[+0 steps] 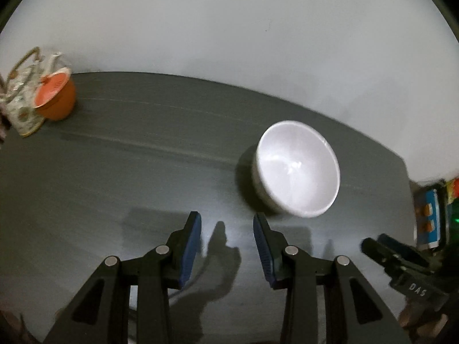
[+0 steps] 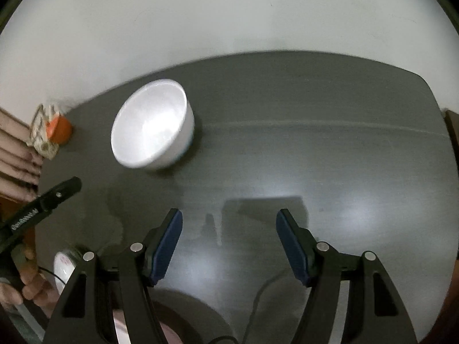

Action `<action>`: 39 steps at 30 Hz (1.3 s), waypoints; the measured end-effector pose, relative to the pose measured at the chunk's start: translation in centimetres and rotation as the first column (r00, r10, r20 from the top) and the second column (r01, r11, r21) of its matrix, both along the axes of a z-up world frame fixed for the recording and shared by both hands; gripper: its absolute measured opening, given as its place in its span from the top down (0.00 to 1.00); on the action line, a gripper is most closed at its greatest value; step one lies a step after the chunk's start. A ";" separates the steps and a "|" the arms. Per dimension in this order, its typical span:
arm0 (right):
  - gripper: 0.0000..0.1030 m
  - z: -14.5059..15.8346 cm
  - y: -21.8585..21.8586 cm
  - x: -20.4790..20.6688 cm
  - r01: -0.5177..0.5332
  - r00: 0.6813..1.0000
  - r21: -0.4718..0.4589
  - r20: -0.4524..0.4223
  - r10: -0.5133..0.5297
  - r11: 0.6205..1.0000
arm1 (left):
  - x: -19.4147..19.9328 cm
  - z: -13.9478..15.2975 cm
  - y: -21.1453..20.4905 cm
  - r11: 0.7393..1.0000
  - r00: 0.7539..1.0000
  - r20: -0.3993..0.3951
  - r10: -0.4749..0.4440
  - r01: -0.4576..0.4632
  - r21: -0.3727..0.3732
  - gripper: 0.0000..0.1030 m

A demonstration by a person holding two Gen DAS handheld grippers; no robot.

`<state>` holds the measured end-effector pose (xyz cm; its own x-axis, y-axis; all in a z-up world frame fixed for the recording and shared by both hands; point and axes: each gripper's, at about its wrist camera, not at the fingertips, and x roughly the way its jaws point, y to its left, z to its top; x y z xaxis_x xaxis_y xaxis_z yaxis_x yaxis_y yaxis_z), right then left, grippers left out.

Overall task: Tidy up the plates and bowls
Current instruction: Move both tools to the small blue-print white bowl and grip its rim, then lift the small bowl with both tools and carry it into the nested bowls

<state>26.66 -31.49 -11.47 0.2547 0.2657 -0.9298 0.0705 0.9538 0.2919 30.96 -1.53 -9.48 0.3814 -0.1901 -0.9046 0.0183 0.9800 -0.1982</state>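
table [image 1: 143, 157]: dark grey
bowl [image 1: 298, 172]: white, upright, on it
teapot [image 1: 23, 106], orange cup [image 1: 57, 100]: far-left corner, touching

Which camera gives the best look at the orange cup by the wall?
The left wrist view. There the orange cup is large enough to show its tilted mouth and the patterned teapot beside it, though a little blurred. In the right wrist view the cup is only a small orange blob at the table's far left edge.
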 end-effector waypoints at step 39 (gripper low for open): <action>0.83 -5.0 3.8 8.4 0.027 0.997 0.156 -0.073 -0.016 0.987 | 6.5 -6.4 -1.3 0.975 0.977 -0.204 0.056 -0.098 -0.202 0.86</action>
